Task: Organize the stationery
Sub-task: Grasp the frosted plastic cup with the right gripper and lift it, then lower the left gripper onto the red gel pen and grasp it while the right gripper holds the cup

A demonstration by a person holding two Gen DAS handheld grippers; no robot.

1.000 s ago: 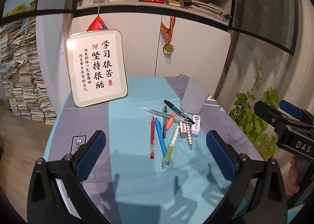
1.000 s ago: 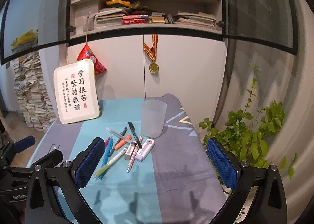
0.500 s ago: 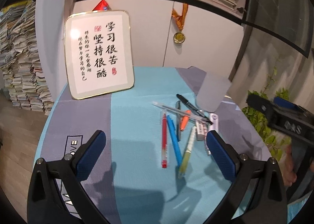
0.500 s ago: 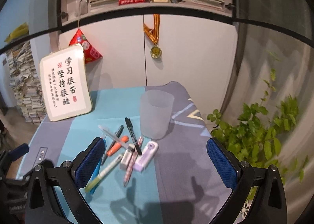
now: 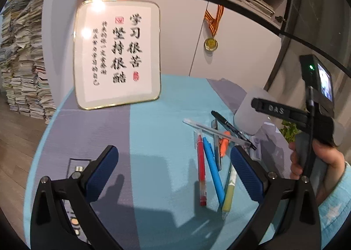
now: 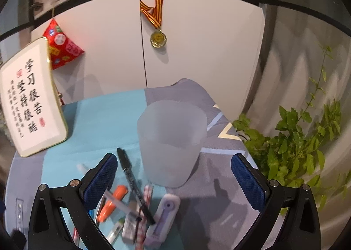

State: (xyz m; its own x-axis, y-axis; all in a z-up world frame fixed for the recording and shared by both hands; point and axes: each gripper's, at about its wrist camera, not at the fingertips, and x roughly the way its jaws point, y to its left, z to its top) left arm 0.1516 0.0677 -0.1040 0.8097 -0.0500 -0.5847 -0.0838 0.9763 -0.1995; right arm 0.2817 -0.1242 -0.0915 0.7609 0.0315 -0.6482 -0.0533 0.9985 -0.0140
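We've moved both grippers in closer, jaws spread wide and empty, right gripper [image 6: 173, 181] nearer the cup [image 6: 172, 140] dead ahead, pens [image 5: 210, 169] lying lengthwise on the surface [image 5: 153, 140] just left.

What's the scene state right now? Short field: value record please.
left tongs: open, empty, above the cloth
right tongs: open, empty, facing the cup
cup: frosted, upright, looks empty
black marker: lies across the pile
red pen: flat, beside blue pen
purple correction tape: right edge of pile
stationery in cup: none yet
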